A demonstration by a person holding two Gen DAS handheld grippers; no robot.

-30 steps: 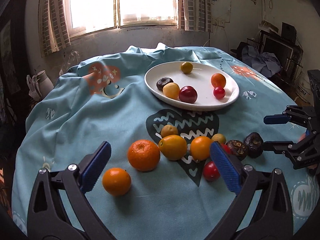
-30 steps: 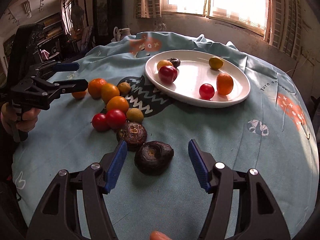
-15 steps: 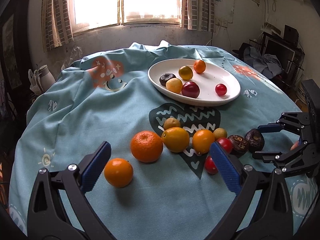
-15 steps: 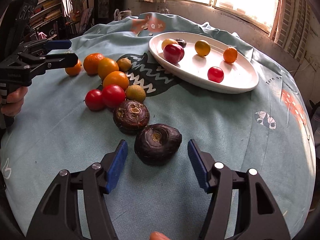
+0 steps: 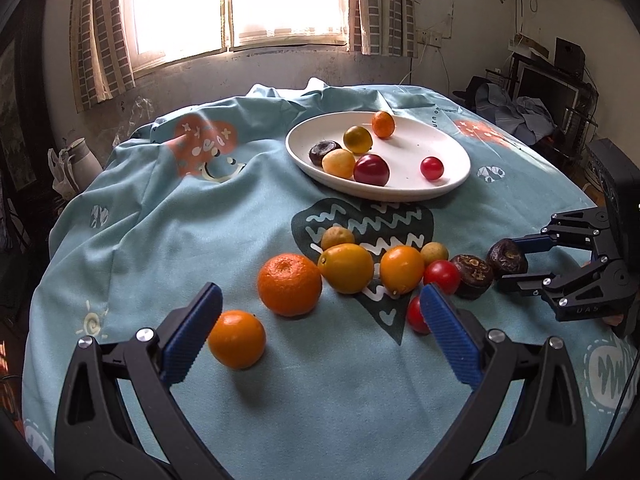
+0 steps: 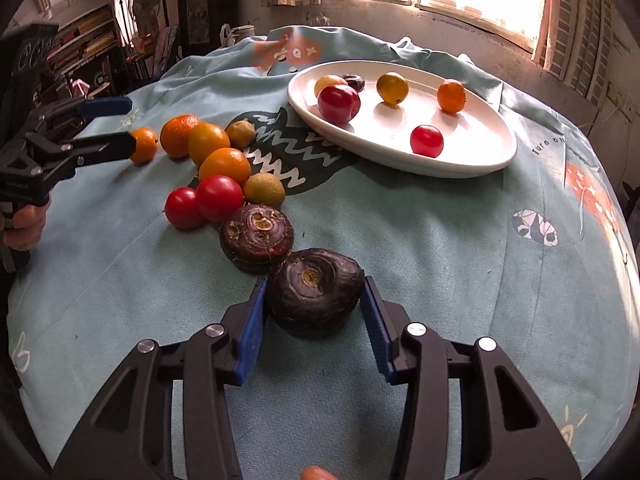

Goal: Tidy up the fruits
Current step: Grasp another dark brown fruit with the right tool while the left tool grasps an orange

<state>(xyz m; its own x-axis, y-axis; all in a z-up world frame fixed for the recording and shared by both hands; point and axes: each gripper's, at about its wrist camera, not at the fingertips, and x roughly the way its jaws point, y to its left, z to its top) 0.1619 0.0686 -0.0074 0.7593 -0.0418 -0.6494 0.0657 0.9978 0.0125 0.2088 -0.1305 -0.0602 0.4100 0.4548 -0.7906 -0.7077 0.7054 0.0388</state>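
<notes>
A white oval plate holds several small fruits. More fruits lie in a row on the blue tablecloth: oranges, a small orange, tomatoes and two dark water chestnuts. My right gripper has its blue pads on both sides of the nearer dark chestnut, touching or nearly touching it; it also shows in the left wrist view. My left gripper is open and empty, low over the cloth, with the small orange by its left pad.
The round table's cloth drops off at the edges. A window is behind. Shelves and clutter stand at the left of the right wrist view, a screen and clothes at the right of the left wrist view.
My right gripper moved forward around the nearer dark chestnut and narrowed onto it. My left gripper drifted slightly closer to the fruit row. Two small fruits on the plate changed places.
</notes>
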